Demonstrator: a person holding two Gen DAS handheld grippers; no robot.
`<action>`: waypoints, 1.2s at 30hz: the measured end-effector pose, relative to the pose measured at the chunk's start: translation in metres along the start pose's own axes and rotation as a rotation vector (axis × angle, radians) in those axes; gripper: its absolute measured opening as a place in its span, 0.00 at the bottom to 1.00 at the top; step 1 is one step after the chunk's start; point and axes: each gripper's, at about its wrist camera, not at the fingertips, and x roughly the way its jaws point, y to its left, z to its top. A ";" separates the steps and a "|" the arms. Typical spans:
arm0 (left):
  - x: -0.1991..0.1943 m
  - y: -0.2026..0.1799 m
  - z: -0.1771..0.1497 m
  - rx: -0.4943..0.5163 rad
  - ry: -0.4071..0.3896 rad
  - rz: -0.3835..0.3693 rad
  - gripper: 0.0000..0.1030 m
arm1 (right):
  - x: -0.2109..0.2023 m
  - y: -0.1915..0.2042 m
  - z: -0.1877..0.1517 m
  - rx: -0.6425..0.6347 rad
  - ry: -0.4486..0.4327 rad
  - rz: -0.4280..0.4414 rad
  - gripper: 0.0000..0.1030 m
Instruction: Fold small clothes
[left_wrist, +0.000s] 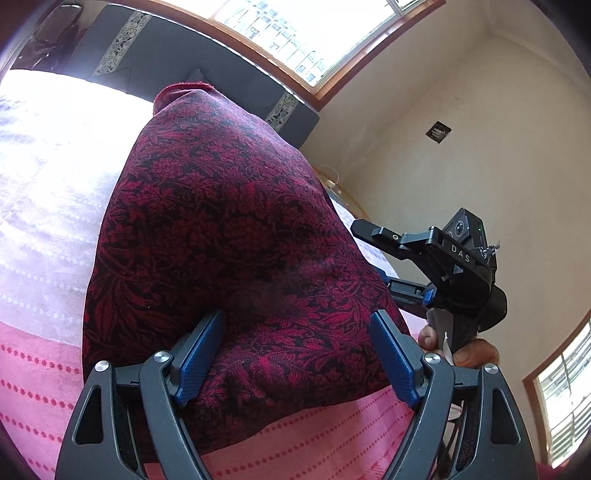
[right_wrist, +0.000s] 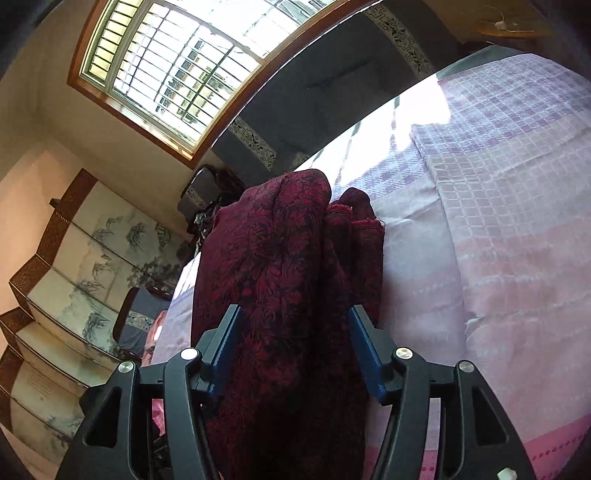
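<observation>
My left gripper (left_wrist: 297, 354) sits wide, both blue pads either side of the dark red floral cloth (left_wrist: 229, 236), and honestly the fabric just drapes between and over the jaws. I can't see the pads pinching it, so I'd call that one spread, not gripping. I'm keeping it low and near the close edge of the garment because that's the end I reckon I'll want to lift or tuck next.

The right gripper (right_wrist: 291, 350) is about half spread, with the same cloth bunched up tall between its pads. The fabric fills most of the gap and brushes the inner faces, but whether it's actually squeezed I can't tell from here, looks more like it's standing loose in there. From the left camera you can see that tool off to the side with my hand (left_wrist: 458, 347) wrapped round its handle, jaws apart.

The garment itself is heaped on the bed, on the pink and lilac checked bedspread (right_wrist: 509, 229), humped up in the middle rather than lying flat, with a hemmed edge (right_wrist: 364, 218) poking out at the far end. So my guess is the fold is midway, since the piece is gathered lengthwise and still needs flattening. Main risk: slippery drape sliding out when I close
</observation>
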 end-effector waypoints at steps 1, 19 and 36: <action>0.000 -0.001 0.000 -0.001 -0.001 0.004 0.78 | 0.005 0.005 -0.002 -0.032 0.015 -0.024 0.45; -0.015 0.014 0.005 -0.094 0.012 -0.014 0.82 | -0.006 -0.019 -0.033 -0.028 -0.078 -0.057 0.22; -0.015 -0.024 0.004 0.066 -0.017 0.175 0.84 | -0.016 0.003 -0.088 -0.185 0.005 -0.323 0.38</action>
